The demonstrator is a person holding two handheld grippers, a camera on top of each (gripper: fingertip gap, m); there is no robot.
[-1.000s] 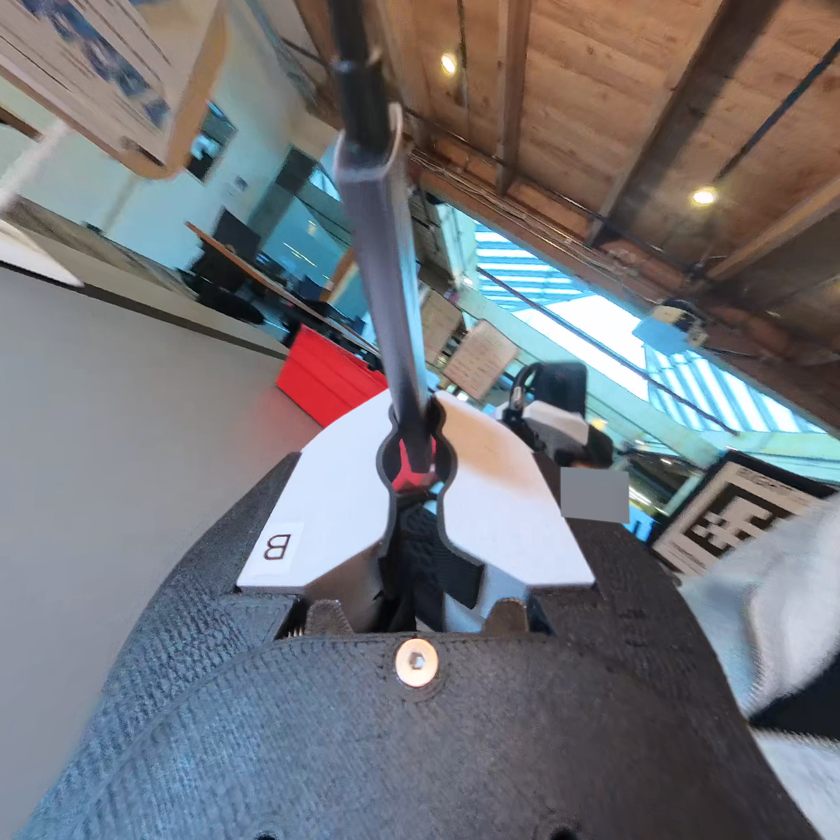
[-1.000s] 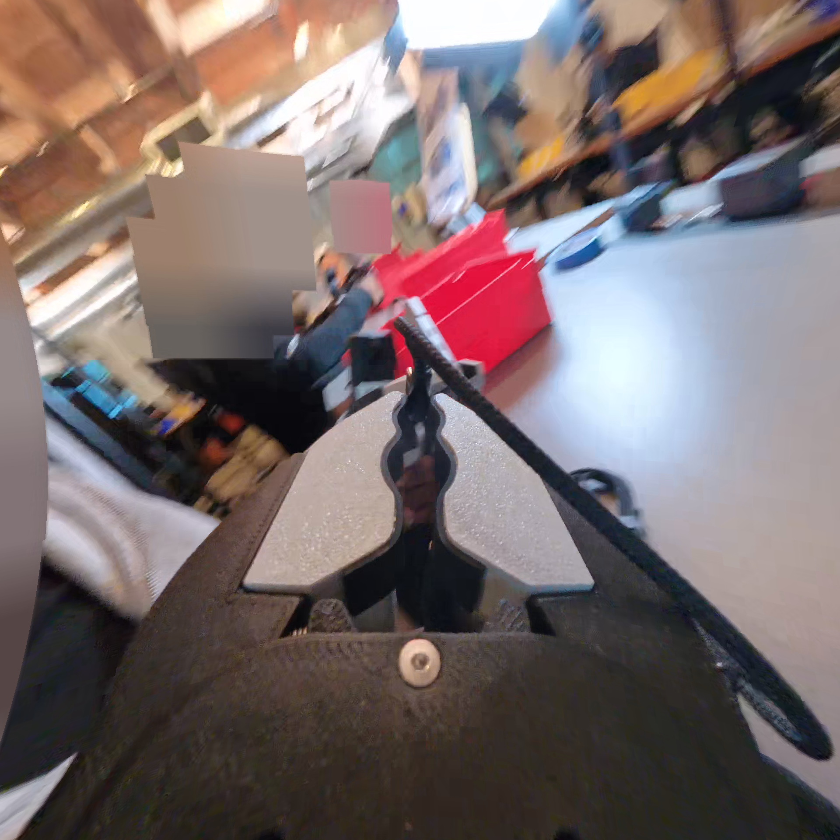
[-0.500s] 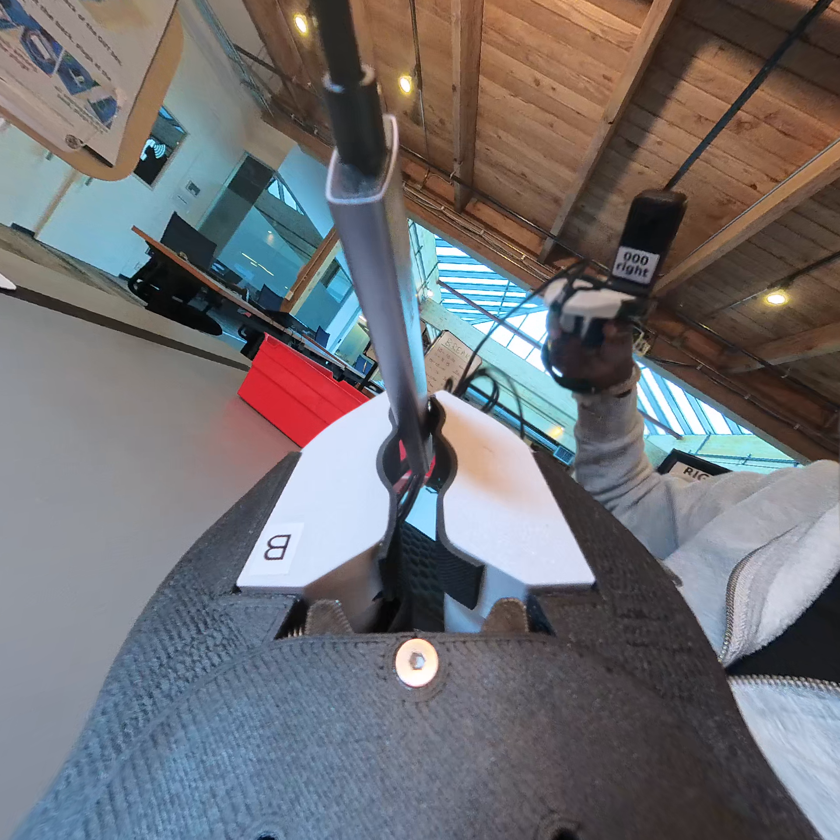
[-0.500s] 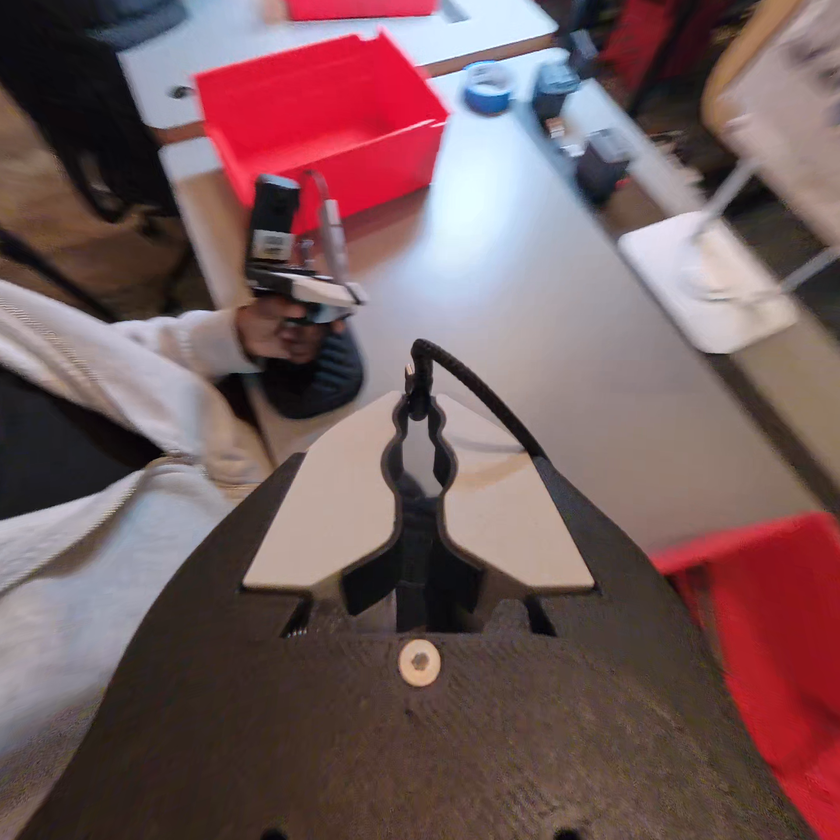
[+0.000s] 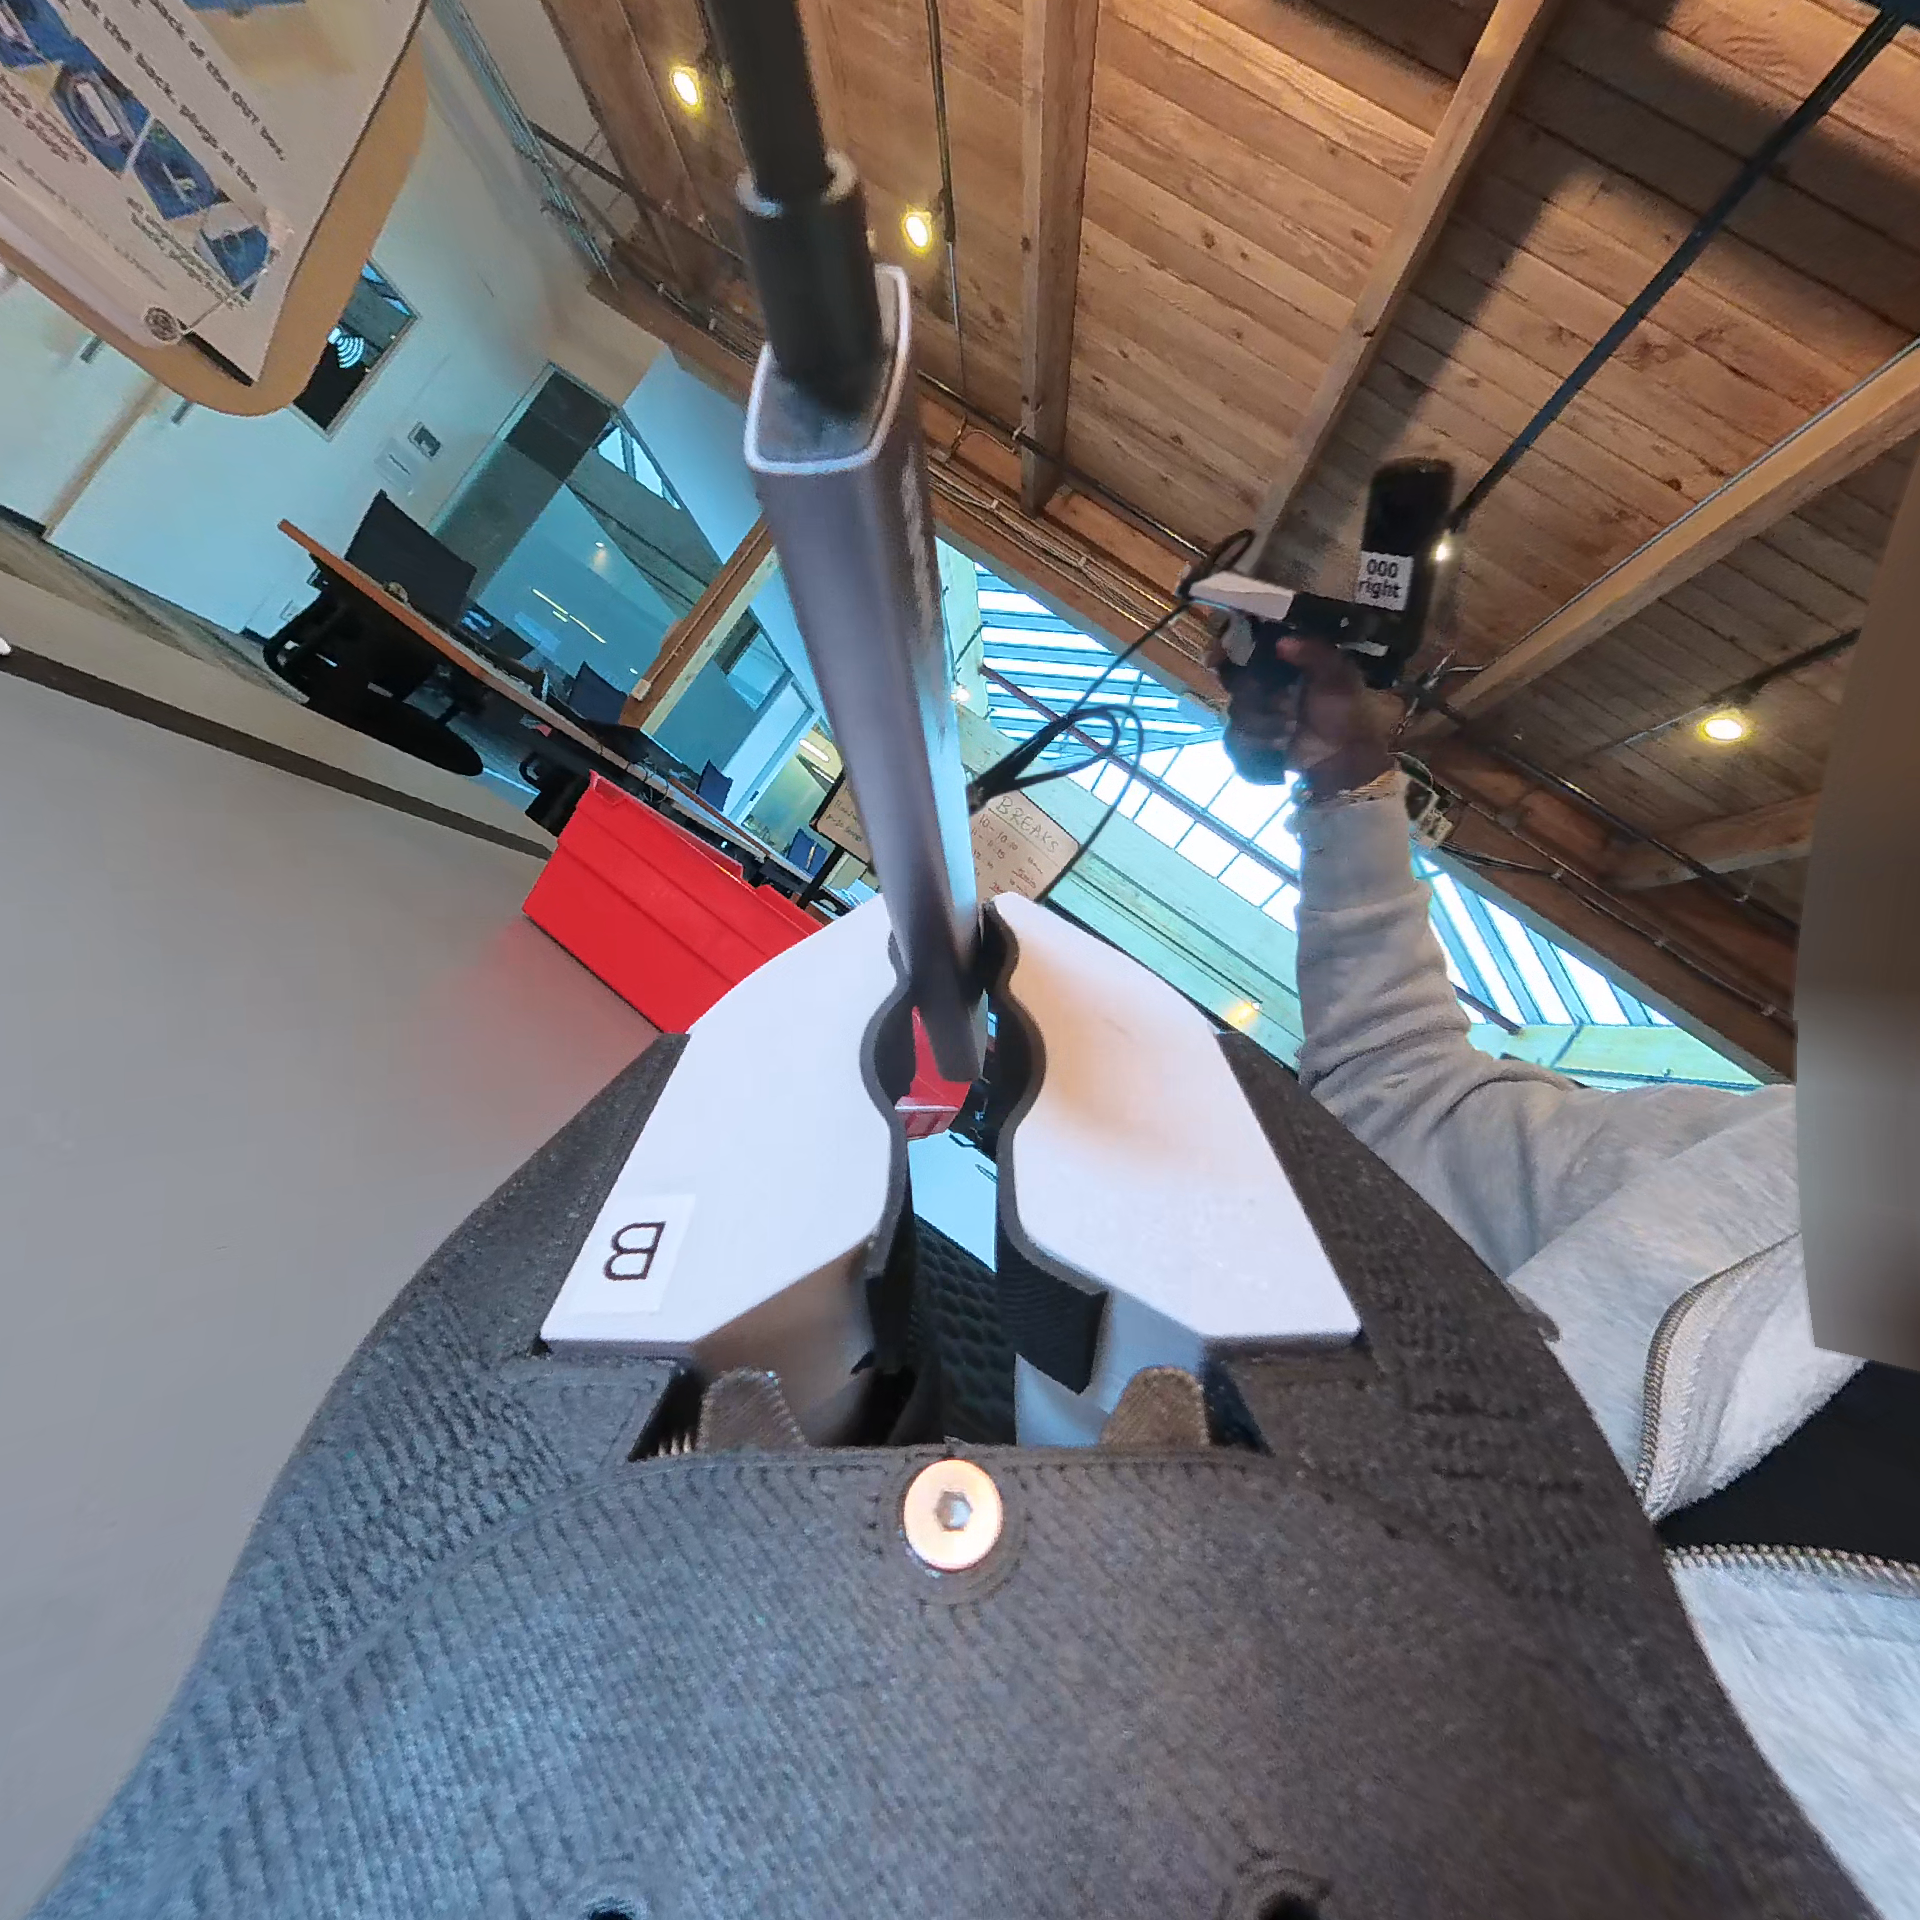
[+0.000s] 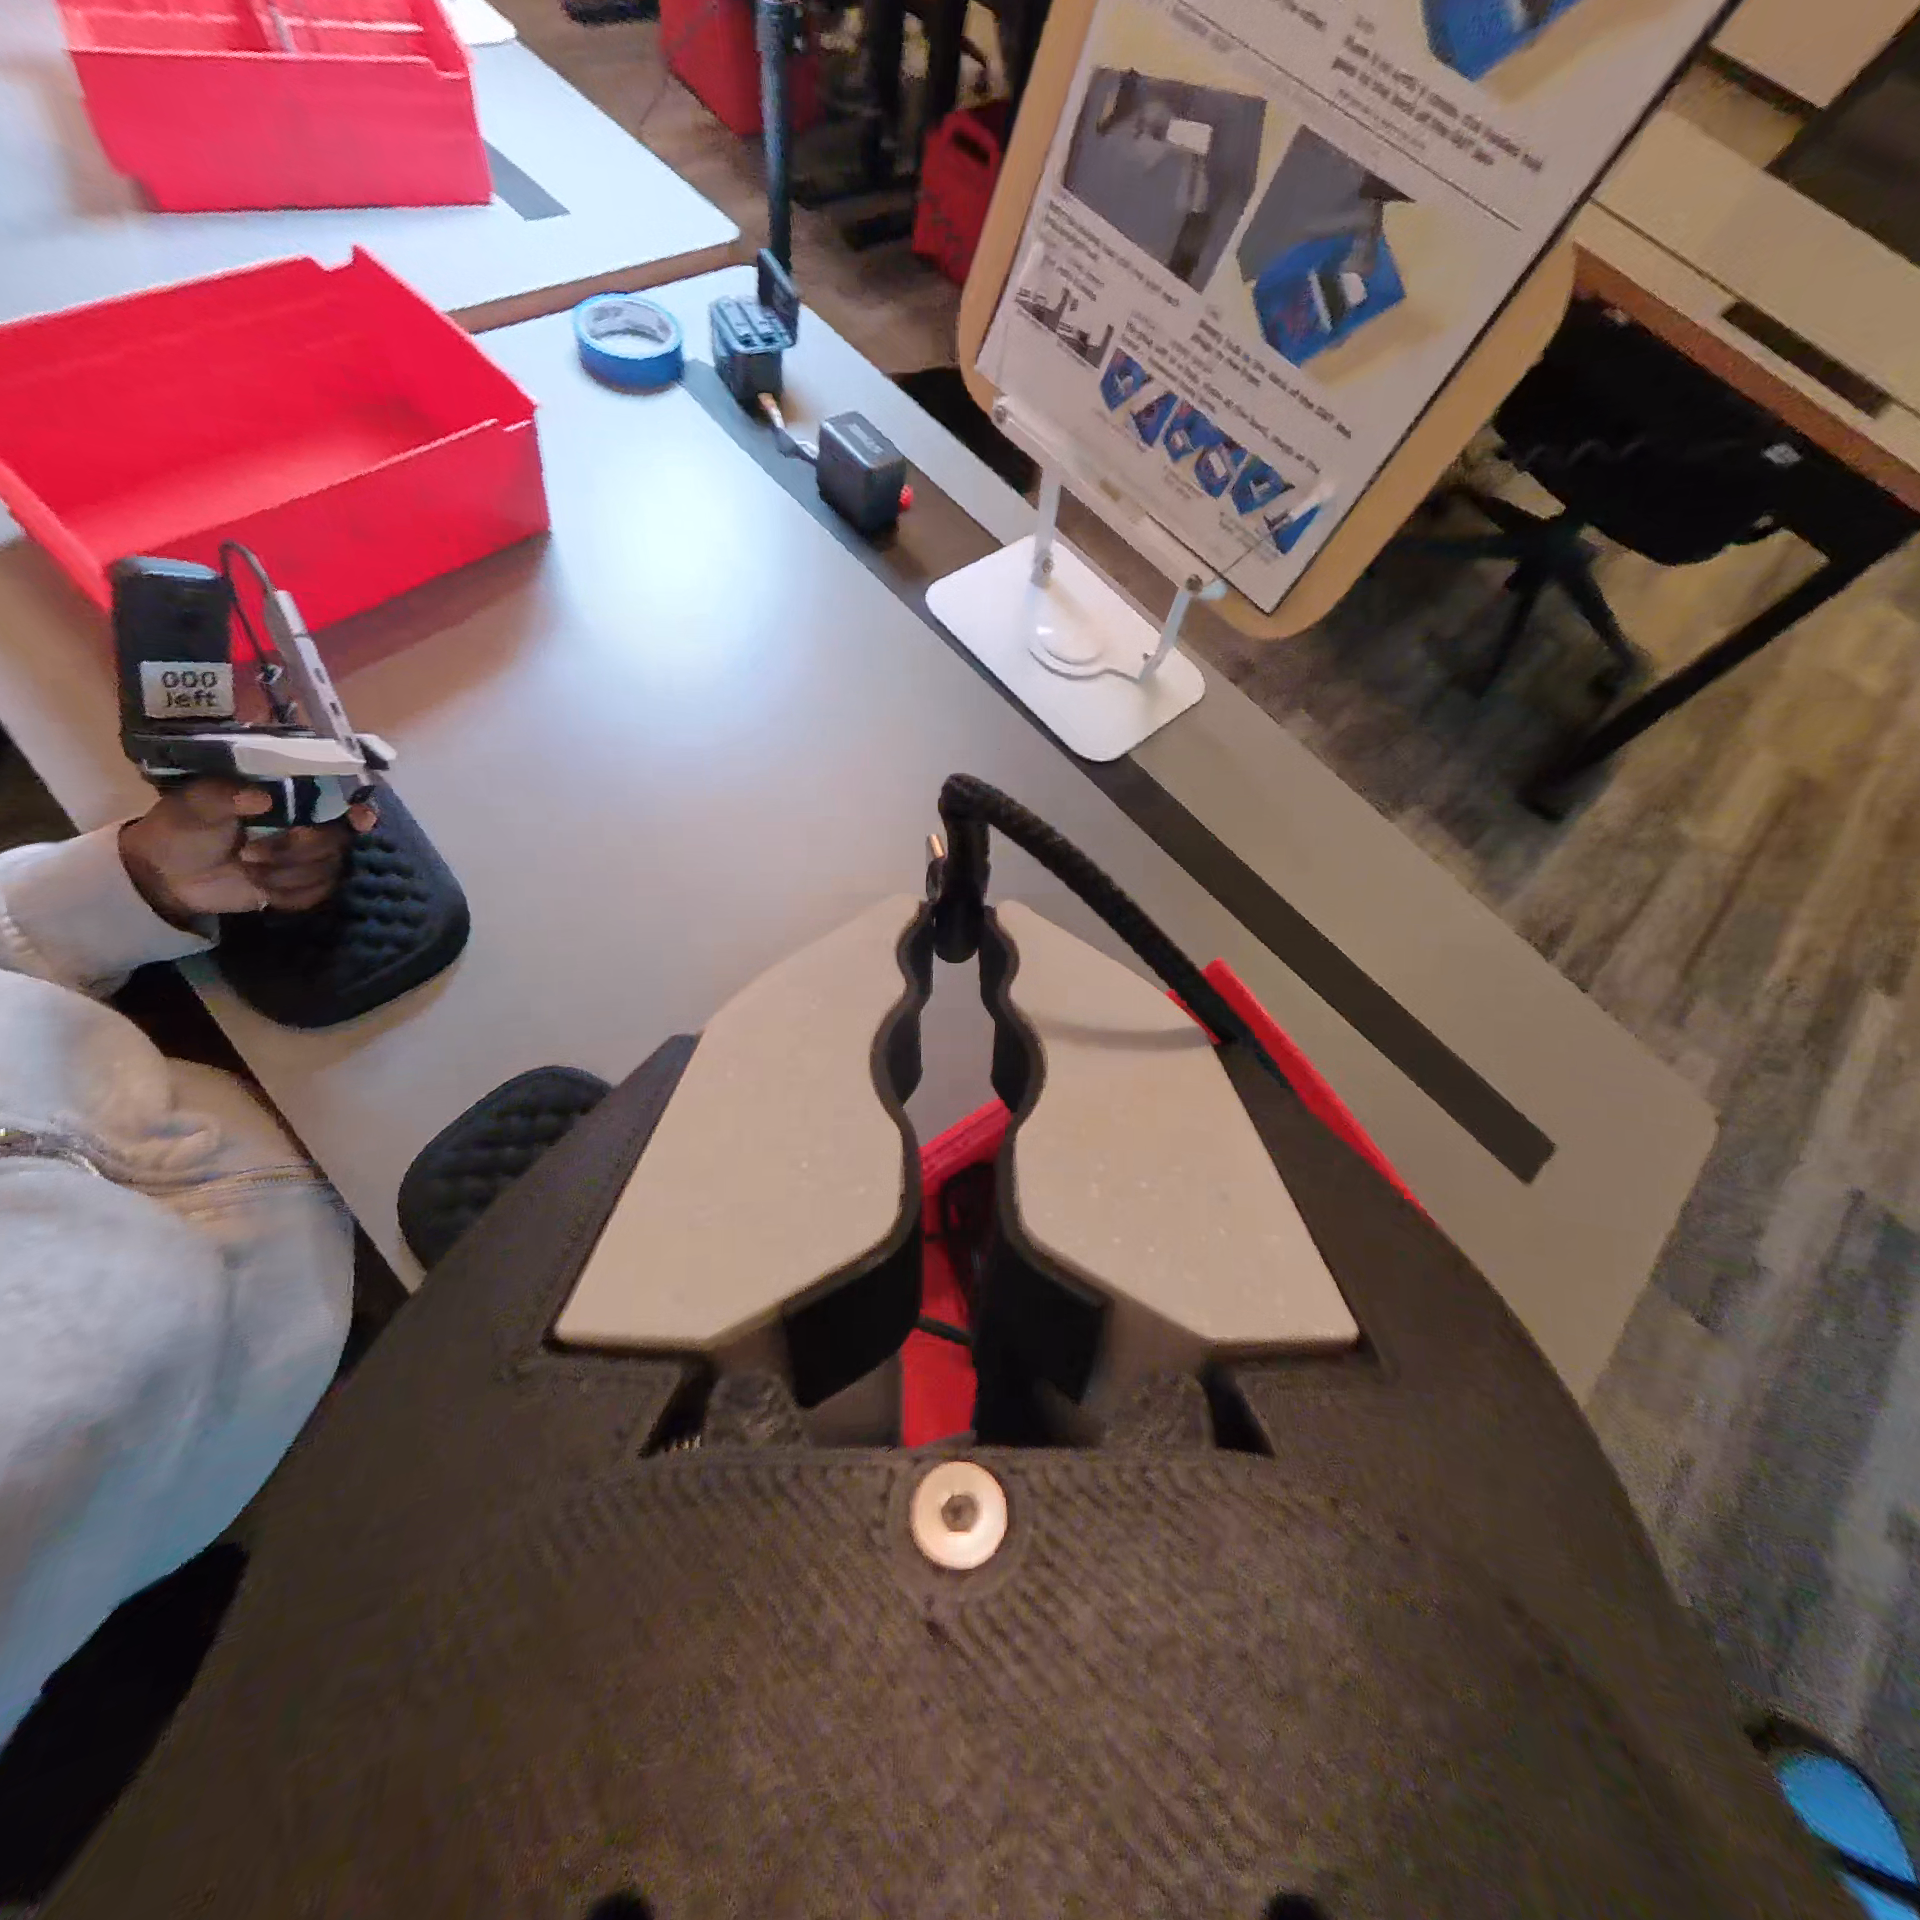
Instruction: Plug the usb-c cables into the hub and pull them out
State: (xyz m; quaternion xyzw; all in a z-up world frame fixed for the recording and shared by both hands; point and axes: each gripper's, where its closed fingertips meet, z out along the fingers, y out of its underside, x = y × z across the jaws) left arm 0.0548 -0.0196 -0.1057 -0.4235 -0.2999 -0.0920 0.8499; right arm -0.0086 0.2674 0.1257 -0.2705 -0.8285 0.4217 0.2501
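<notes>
Left gripper clamped on the grey hub, held upright above the table. Right gripper pinches a black braided cable just behind its plug, raised well apart from the hub.

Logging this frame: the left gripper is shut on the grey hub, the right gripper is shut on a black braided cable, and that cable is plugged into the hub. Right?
Not quite. The right wrist view shows the cable in the right gripper, its plug bare and well away from the hub. The left gripper is shut on the hub, as you said.
</notes>
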